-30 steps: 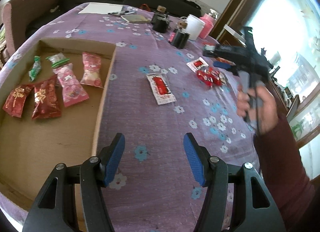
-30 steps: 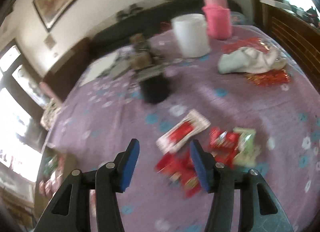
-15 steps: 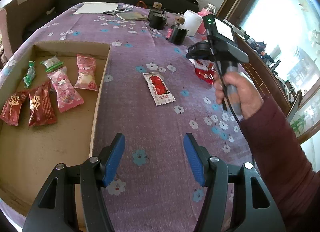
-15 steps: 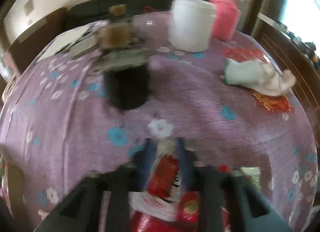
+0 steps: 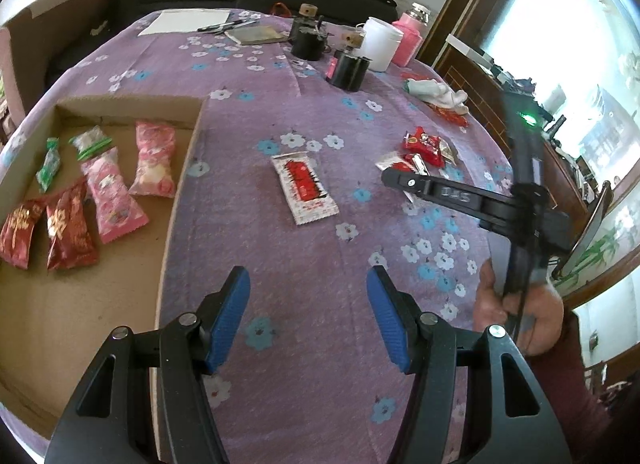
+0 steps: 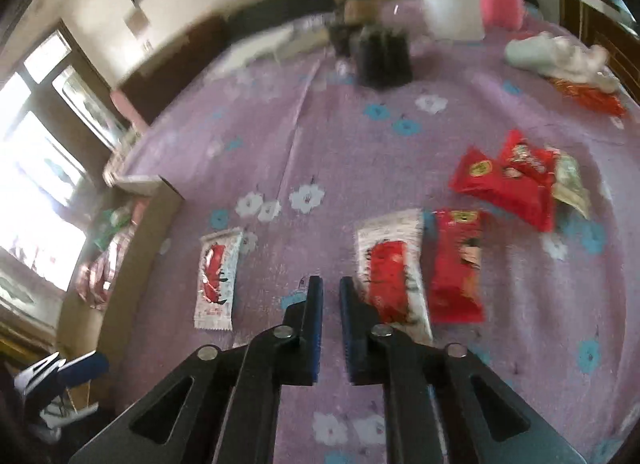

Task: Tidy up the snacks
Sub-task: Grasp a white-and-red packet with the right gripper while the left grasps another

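A cardboard box (image 5: 182, 180) on the left of the purple floral table holds several snacks: pink (image 5: 154, 160), red (image 5: 70, 224) and green (image 5: 48, 164) packets. A white-and-red packet (image 5: 304, 188) lies on the cloth right of the box; it also shows in the right wrist view (image 6: 216, 278). More red packets (image 6: 504, 184) and a second white-and-red packet (image 6: 394, 268) lie further right. My left gripper (image 5: 308, 316) is open and empty, low over the cloth. My right gripper (image 6: 330, 296) has its jaws nearly closed with nothing between them, above the cloth just left of the second white-and-red packet.
At the far side stand black jars (image 5: 348, 68), a white tub (image 5: 380, 44) and a pink container (image 5: 408, 40). A white cloth (image 5: 436, 92) lies near the right edge. Paper and pens (image 5: 188, 22) lie at the back.
My right gripper has closed from wide open to nearly shut and pulled back from the packets, empty. The left gripper has barely moved.
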The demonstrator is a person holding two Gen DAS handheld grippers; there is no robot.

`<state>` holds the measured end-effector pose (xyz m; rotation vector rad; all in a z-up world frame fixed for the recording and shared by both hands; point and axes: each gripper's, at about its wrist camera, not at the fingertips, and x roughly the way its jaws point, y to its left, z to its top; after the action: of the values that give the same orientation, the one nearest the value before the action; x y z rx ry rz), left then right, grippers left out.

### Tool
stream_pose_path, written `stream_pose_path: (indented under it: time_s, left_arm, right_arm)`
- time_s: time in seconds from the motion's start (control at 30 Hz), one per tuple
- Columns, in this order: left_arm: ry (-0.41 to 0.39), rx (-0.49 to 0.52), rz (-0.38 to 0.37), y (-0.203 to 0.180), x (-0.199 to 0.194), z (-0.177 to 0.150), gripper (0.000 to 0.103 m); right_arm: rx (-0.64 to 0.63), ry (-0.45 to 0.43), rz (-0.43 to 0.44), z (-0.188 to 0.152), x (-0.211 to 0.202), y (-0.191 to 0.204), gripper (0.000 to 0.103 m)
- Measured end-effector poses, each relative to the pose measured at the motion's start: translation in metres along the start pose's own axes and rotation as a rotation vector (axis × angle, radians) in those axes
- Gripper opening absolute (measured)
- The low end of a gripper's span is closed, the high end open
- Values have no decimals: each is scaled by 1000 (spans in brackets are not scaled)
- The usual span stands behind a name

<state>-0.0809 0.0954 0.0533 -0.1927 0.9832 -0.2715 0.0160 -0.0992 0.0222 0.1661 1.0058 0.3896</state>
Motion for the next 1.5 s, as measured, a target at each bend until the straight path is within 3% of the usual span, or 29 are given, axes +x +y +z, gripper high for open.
stream_pose_path:
  time_s: [0.03,0.1,0.13,0.27,0.57,0.63,0.7,0.77,1.1,1.17,1.2,1.5]
  left_arm:
    - [-1,4,0,-4,2,3,60]
    - [-4,12,12,-9,5,5,60]
    - [-4,15,16,-12,6,6,60]
    - [10,19,27,-19,16,8,60]
    - [55,40,86,-22,54,32,59]
    - [56,42,110,-20,61,39,59]
    - [59,37,121,-16,67,43,59]
    - [59,36,142,-13,74,49,59]
    - [47,159,240,-31,111,61,59]
    - [23,161,240,-31,110,61,47]
    - [12,164,241,-31,109,62,27]
    - [-8,121,148,-27,86,56,27]
  right_arm:
    - [11,-32,16,-3,-7,-3,29]
    - [56,-109,28,-4,-21,-19,51]
    - [65,-138,34,-3,-24,-23,54]
    - [71,-184,5,3,-30,-35,56]
    - [-110,-177,-163,7,-8,-14,58]
    - [-169,-165,-204,1,-6,-4,54]
    - [-201,-116,-193,-3,1,2,30]
    - [-212,-79,-212,-5,7,5,24]
    - [-109,-83,-146,-4,1,-10,23]
    - [-111,-86,-152,-5,1,-8,23]
    - [-110,-89,-153,-5,1,-8,22]
    - [-76,-113,-106,-2,-5,-11,19]
